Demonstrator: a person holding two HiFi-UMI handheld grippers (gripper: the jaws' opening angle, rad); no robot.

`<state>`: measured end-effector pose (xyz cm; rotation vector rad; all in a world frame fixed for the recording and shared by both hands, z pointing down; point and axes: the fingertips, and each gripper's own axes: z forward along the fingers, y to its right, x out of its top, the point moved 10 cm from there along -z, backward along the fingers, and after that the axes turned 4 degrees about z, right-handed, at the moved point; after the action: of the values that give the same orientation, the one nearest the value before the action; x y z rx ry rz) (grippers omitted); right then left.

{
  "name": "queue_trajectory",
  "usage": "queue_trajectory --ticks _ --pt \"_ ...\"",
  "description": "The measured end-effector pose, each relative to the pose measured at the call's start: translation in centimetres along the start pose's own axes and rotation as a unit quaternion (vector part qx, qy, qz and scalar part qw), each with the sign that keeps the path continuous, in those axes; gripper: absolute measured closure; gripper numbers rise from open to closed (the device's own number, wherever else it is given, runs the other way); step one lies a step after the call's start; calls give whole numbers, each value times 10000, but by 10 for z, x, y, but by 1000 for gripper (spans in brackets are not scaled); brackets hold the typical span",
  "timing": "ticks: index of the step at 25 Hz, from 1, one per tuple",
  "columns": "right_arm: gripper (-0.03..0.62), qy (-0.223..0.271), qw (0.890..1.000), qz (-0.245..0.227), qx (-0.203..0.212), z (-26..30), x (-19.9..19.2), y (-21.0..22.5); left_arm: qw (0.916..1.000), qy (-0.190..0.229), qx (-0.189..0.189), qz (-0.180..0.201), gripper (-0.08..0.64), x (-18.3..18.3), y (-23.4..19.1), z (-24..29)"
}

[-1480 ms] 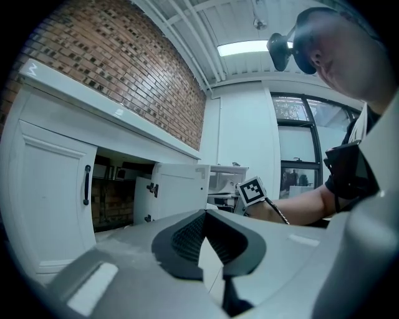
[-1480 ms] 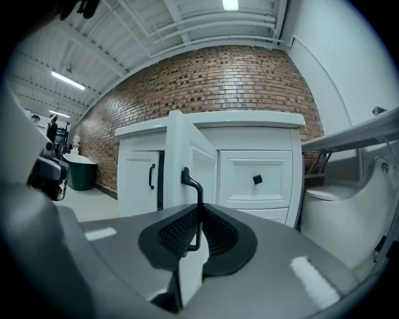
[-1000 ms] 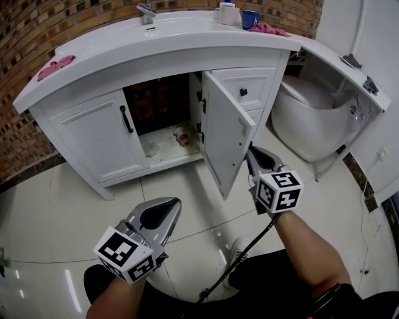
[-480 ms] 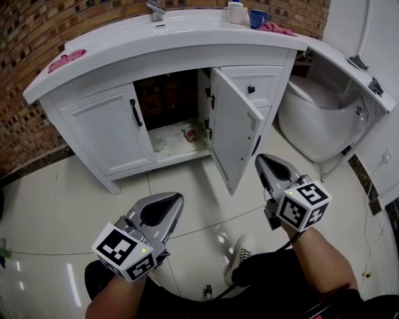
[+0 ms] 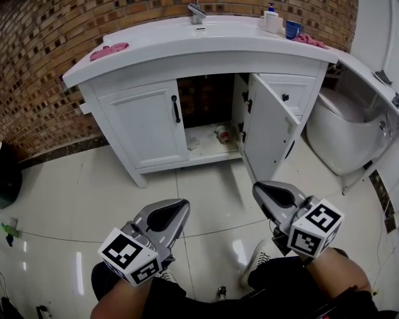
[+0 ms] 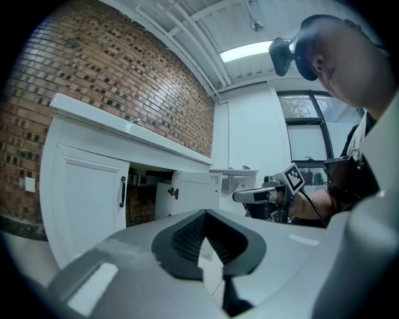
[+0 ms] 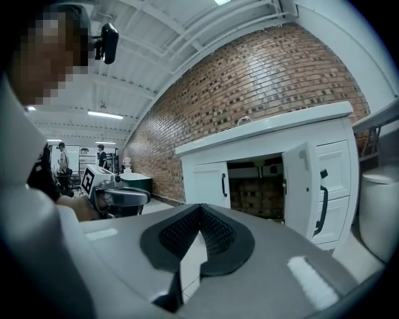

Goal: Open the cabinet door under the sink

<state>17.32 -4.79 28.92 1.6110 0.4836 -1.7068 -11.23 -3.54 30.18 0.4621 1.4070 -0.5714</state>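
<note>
The white vanity (image 5: 206,59) stands against the brick wall. Its right door (image 5: 267,124) is swung open toward me, and the left door (image 5: 144,124) with its black handle (image 5: 176,109) is closed. In the right gripper view the open door (image 7: 303,187) shows edge-on beside the dark opening. My left gripper (image 5: 179,205) and right gripper (image 5: 259,186) hover over the floor tiles well short of the cabinet. Both are shut, with nothing between the pads. The left gripper (image 6: 206,213) and right gripper (image 7: 201,207) point roughly level at the cabinet.
A small can (image 5: 222,133) lies inside the cabinet. A toilet (image 5: 349,134) stands right of the vanity. On the counter sit a pink cloth (image 5: 109,50), a faucet (image 5: 197,11) and cups (image 5: 292,28). A dark bin (image 5: 7,177) is at far left. My shoe (image 5: 257,260) is below the right gripper.
The right gripper has drawn back from the open door's edge toward me. The left gripper has also shifted back, and the cabinet now sits farther off. The door stays open.
</note>
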Motion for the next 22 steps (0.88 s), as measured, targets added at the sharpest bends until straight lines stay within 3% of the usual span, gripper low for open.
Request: queue_trajectory --ticks 9,22 --pt "584 -224 9995 -205 -74 0 -8 -33 9998 170 84 105 554 6 2 -22" --pt "584 -246 9994 -248 -40 -8 -13 -38 9998 138 13 163 554 7 11 -18"
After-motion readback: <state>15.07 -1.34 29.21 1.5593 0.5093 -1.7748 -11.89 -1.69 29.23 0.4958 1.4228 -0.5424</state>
